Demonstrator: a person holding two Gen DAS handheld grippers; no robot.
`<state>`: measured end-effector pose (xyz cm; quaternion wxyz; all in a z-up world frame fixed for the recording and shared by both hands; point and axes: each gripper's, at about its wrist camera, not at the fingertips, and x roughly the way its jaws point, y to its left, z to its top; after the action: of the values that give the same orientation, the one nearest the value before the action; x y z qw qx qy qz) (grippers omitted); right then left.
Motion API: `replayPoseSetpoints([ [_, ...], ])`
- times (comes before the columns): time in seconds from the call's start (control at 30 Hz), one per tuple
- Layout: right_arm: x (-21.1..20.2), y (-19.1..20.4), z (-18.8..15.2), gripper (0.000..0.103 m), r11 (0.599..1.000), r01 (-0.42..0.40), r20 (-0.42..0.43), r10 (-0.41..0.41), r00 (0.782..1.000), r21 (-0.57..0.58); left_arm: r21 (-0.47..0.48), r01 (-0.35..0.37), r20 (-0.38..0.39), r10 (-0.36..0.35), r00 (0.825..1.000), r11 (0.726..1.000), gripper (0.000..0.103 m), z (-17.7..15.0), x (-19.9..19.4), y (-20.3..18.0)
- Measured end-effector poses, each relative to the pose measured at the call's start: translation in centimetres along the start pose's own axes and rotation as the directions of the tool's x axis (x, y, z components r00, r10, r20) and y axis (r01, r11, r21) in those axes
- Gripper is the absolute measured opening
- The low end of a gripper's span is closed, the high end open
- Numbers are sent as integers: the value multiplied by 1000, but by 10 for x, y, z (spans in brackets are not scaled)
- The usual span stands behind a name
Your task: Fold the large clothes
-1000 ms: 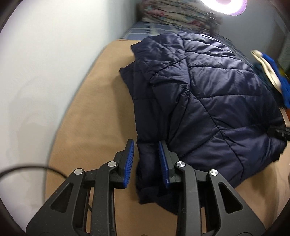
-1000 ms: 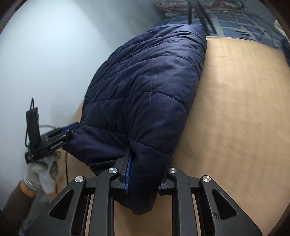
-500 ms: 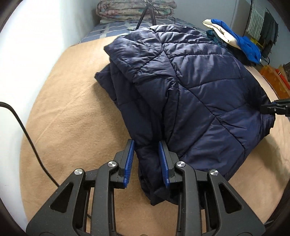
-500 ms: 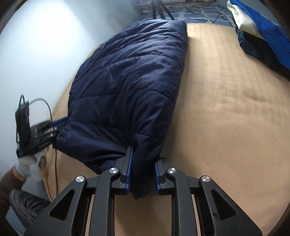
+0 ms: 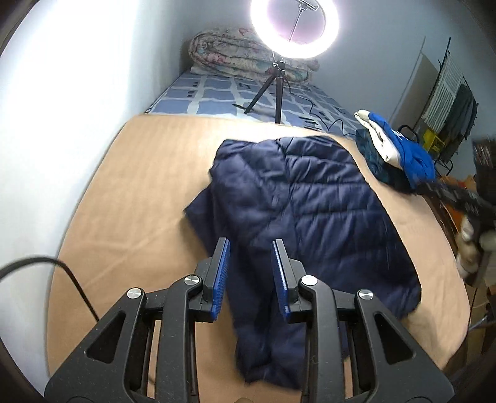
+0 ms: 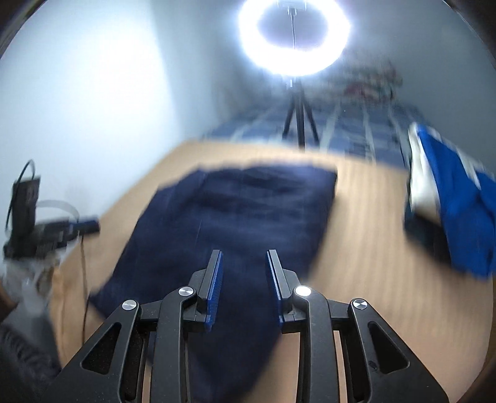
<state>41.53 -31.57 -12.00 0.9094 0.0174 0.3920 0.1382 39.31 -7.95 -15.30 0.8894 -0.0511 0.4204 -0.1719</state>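
A navy quilted puffer jacket [image 5: 310,210] lies folded on the tan cover [image 5: 130,192] of the bed. My left gripper [image 5: 250,252] is open and empty above the jacket's near edge. In the blurred right wrist view the jacket [image 6: 235,210] lies flat, and my right gripper [image 6: 243,263] is open and empty above its near end. The right gripper also shows at the right edge of the left wrist view [image 5: 458,201]. The left gripper shows at the left of the right wrist view [image 6: 52,229].
A lit ring light on a tripod [image 5: 293,28] stands on the blue checked sheet [image 5: 217,96] at the bed's far end, before a rolled floral quilt [image 5: 235,52]. A blue and white clothes pile [image 5: 400,152] lies at the right. A white wall runs along the left.
Both grippers have let go of the jacket and lifted back. The jacket has dropped flat onto the bed. The right wrist view is now motion blurred.
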Motion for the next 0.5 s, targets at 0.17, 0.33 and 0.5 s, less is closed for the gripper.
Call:
replayPoseSetpoints([
  [0.17,66,-16,58,26,999,50,-5,-50,999,9,32,-22,2,22,1000,999,28,13,32,-10],
  [0.33,138,-20,69,26,993,115,-80,-114,990,12,2,-41,-54,41,998,999,27,6,70,1],
  [0.5,182,-10,52,26,986,167,-171,-169,971,-28,-36,-21,-109,17,994,999,32,-9,92,20],
])
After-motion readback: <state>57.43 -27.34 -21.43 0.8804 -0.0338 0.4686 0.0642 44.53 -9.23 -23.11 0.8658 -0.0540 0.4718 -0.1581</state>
